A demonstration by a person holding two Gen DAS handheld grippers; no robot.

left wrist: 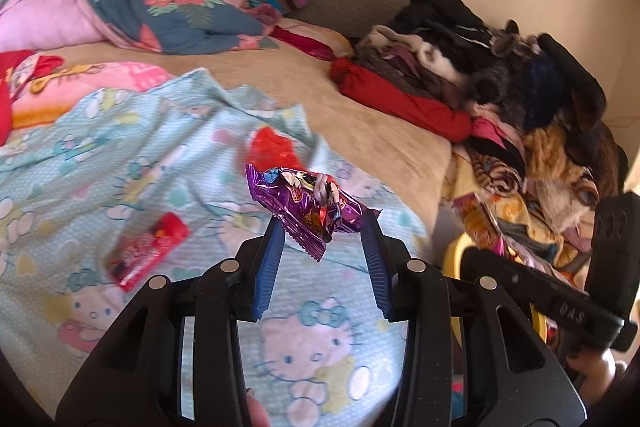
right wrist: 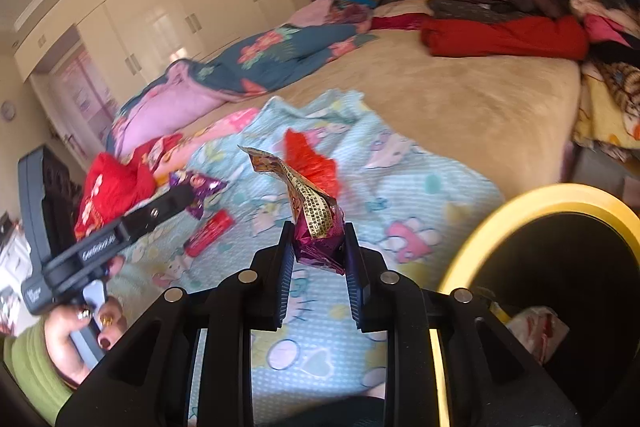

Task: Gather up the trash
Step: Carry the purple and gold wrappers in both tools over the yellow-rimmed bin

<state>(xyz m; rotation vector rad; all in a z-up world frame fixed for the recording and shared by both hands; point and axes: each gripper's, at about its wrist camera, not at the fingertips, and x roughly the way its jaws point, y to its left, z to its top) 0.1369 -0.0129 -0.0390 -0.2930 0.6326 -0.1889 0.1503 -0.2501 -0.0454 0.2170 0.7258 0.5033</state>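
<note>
Each hand-held gripper grasps 1 purple wrapper: left (left wrist: pixel 324 223) on wrapper (left wrist: pixel 308 205), right (right wrist: pixel 318 247) on wrapper (right wrist: pixel 316 223). The bin (right wrist: pixel 560 195) already holds some trash; 2 red wrappers (left wrist: pixel 150 247) (left wrist: pixel 272 147) remain on the bed (left wrist: pixel 360 107).

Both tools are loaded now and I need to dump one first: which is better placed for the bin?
Right. The right tool holds its wrapper beside the yellow-rimmed bin; the left tool is farther from it.

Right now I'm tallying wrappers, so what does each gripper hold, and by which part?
Left gripper: purple snack wrapper, by its crumpled middle. Right gripper: a second purple wrapper, by its lower end.
</note>
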